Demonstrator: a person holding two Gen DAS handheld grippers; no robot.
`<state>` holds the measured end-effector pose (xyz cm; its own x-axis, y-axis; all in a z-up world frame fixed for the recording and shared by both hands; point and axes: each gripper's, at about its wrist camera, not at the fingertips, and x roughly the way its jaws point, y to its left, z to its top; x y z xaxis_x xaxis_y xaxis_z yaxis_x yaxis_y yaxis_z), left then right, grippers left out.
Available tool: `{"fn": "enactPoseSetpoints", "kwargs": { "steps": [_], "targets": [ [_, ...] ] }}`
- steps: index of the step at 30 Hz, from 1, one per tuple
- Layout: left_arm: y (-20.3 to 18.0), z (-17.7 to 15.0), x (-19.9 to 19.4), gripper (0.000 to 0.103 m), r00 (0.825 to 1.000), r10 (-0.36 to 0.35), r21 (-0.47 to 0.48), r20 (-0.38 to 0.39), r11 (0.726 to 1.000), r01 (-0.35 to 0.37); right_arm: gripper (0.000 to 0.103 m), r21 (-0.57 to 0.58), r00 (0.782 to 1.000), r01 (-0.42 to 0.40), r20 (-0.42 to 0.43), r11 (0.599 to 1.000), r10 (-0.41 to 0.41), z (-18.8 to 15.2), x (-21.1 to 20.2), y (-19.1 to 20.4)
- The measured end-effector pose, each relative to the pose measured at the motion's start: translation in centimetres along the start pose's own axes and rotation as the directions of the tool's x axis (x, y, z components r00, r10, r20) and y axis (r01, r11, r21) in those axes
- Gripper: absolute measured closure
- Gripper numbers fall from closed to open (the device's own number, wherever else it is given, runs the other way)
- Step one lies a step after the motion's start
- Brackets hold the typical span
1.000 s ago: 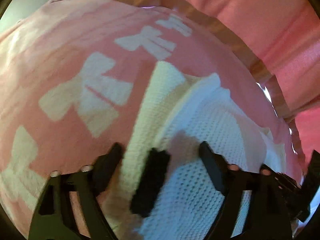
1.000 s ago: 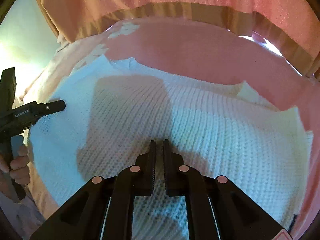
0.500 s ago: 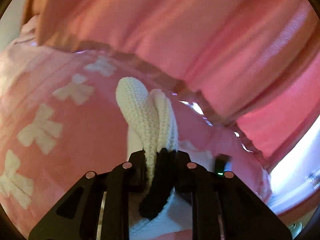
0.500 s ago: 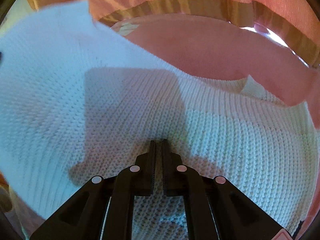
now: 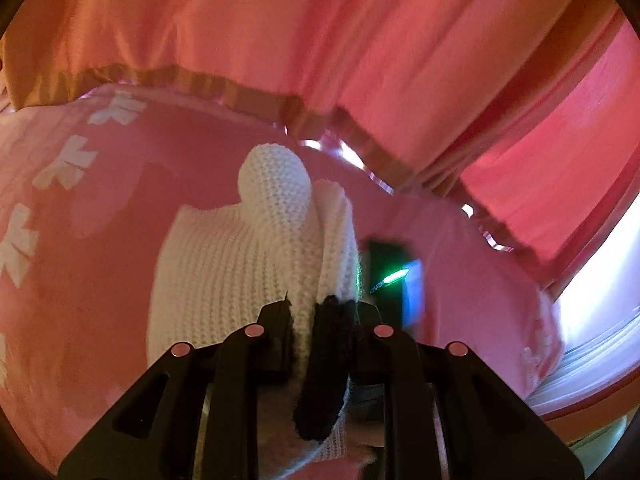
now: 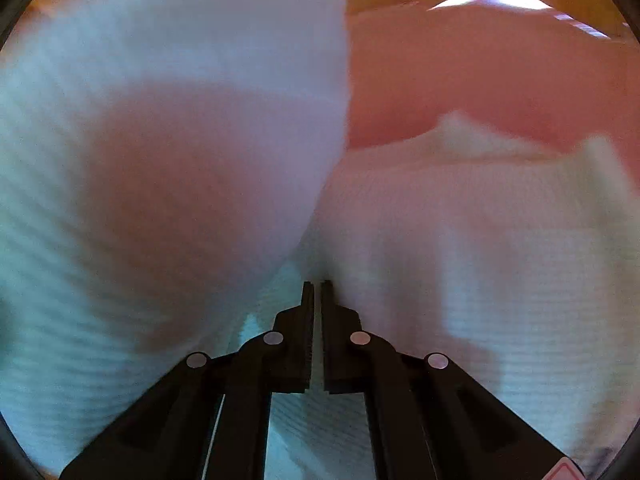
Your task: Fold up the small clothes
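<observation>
Garment: a white knitted garment [image 5: 224, 280] is lying partly on the pink bedspread [image 5: 92, 320], with one bunched fold being lifted clear of it; in the right wrist view the same knit [image 6: 480, 260] is filling most of the frame, a raised panel on the left hanging in front of the flat part on the right.

Trim: a black knitted strip [image 5: 324, 368] is running along the gripped edge and is trailing down between the fingers.

Left claw: the left claw [image 5: 316, 312] is clenching on the garment, its pads pressing the white fold and the black strip together; the fold is standing up above the fingertips as a rounded loop.

Right claw: the right claw [image 6: 316, 292] is clenched, its jaws almost touching with only a thin slit between them; its tips are sitting at the crease where the raised panel meets the flat knit. Whether any cloth is pinched in the slit cannot be told, as the view is blurred.

Bedspread: pink, with white bow shapes [image 5: 68, 164] along its left side; it is carrying the garment.

Curtain: a pink-red curtain [image 5: 360, 60] with a gold-brown hem is hanging behind the bed.

Dark object: a blurred dark object with a green light [image 5: 390, 276] is showing just right of the lifted fold; what it is cannot be told.
</observation>
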<state>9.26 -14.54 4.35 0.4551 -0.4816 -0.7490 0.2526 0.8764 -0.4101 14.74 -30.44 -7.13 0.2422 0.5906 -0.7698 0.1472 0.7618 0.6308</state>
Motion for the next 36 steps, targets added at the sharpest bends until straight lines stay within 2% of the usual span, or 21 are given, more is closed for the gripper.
{"fn": "enactPoseSetpoints", "kwargs": {
  "steps": [2, 4, 5, 7, 9, 11, 12, 14, 15, 16, 17, 19, 22, 25, 28, 33, 35, 36],
  "targets": [
    [-0.8, -0.7, 1.6, 0.085, 0.999, 0.029, 0.01, -0.018, 1.0, -0.029, 0.088, 0.032, 0.997, 0.06, 0.052, 0.998, -0.061, -0.1, -2.4, -1.7],
    [-1.7, -1.4, 3.1, 0.084, 0.997, 0.069, 0.031, -0.032, 0.997, -0.068, 0.087, 0.066, 0.983, 0.132, 0.118, 0.989, -0.139, -0.6, -5.3, -3.8],
    [-2.0, -1.7, 3.7, 0.082, 0.995, 0.094, 0.047, -0.033, 0.995, -0.092, 0.087, 0.089, 0.978, 0.138, 0.143, 0.986, -0.15, -0.9, -6.4, -4.8],
    [-3.0, -2.5, 4.9, 0.079, 0.99, 0.136, 0.082, -0.041, 0.988, -0.133, 0.087, 0.124, 0.976, 0.103, 0.177, 0.987, -0.124, -1.3, -8.2, -6.4],
    [-3.9, -3.7, 6.3, 0.063, 0.986, 0.153, 0.121, -0.06, 0.982, -0.145, 0.085, 0.129, 0.972, 0.092, 0.205, 0.987, -0.118, -1.6, -9.3, -7.2],
    [-4.4, -4.8, 7.0, 0.041, 0.985, 0.157, 0.152, -0.069, 0.978, -0.145, 0.08, 0.131, 0.971, 0.078, 0.214, 0.988, -0.106, -1.7, -10.0, -7.7],
    [-4.5, -5.3, 7.0, 0.035, 0.986, 0.153, 0.163, -0.063, 0.976, -0.142, 0.075, 0.132, 0.971, 0.074, 0.217, 0.989, -0.101, -2.3, -10.4, -8.0],
    [-4.2, -6.2, 5.9, 0.032, 0.99, 0.136, 0.16, -0.046, 0.979, -0.127, 0.07, 0.116, 0.973, 0.061, 0.215, 0.991, -0.085, -1.5, -10.5, -8.2],
    [-4.0, -6.5, 5.1, 0.03, 0.992, 0.116, 0.159, -0.039, 0.981, -0.109, 0.061, 0.106, 0.974, 0.048, 0.216, 0.993, -0.07, -1.6, -10.5, -7.9],
    [-3.4, -7.0, 3.8, 0.023, 0.995, 0.099, 0.156, -0.029, 0.983, -0.093, 0.05, 0.093, 0.975, 0.036, 0.216, 0.995, -0.055, -1.5, -10.4, -7.6],
    [-2.8, -7.5, 2.5, 0.016, 0.996, 0.089, 0.149, -0.014, 0.985, -0.086, 0.046, 0.079, 0.975, 0.03, 0.217, 0.996, -0.046, -1.8, -10.6, -7.5],
    [-1.1, -8.7, -0.1, 0.015, 0.996, 0.088, 0.152, 0.024, 0.984, -0.091, 0.037, 0.044, 0.975, 0.043, 0.217, 0.998, -0.052, -2.3, -10.6, -6.5],
    [1.0, -10.7, -1.4, 0.015, 0.989, 0.148, 0.199, 0.027, 0.968, -0.15, 0.036, 0.021, 0.988, 0.03, 0.149, 0.999, -0.033, -2.4, -8.5, -5.3],
    [2.4, -12.8, -1.3, 0.014, 0.986, 0.166, 0.242, 0.003, 0.957, -0.162, 0.036, 0.021, 0.997, -0.011, 0.076, 1.0, 0.009, -2.7, -6.1, -4.6],
    [2.2, -14.0, -1.3, 0.014, 0.988, 0.156, 0.273, 0.012, 0.95, -0.153, 0.034, 0.008, 0.999, -0.02, 0.027, 1.0, 0.02, -2.9, -4.0, -3.3],
    [0.3, -15.0, -2.2, 0.014, 0.991, 0.122, 0.368, 0.05, 0.92, -0.132, 0.034, -0.016, 0.999, 0.034, 0.021, 0.999, -0.033, -2.9, -2.8, -2.7],
    [0.4, -15.6, -2.8, 0.014, 0.992, 0.11, 0.389, 0.059, 0.913, -0.124, 0.042, -0.006, 0.999, 0.028, 0.023, 1.0, -0.027, -2.9, -2.8, -3.3],
    [0.5, -15.9, -2.9, 0.014, 0.991, 0.122, 0.395, 0.062, 0.908, -0.136, 0.064, -0.006, 0.999, 0.029, 0.031, 1.0, -0.029, -2.9, -2.9, -3.4]
  ]
}}
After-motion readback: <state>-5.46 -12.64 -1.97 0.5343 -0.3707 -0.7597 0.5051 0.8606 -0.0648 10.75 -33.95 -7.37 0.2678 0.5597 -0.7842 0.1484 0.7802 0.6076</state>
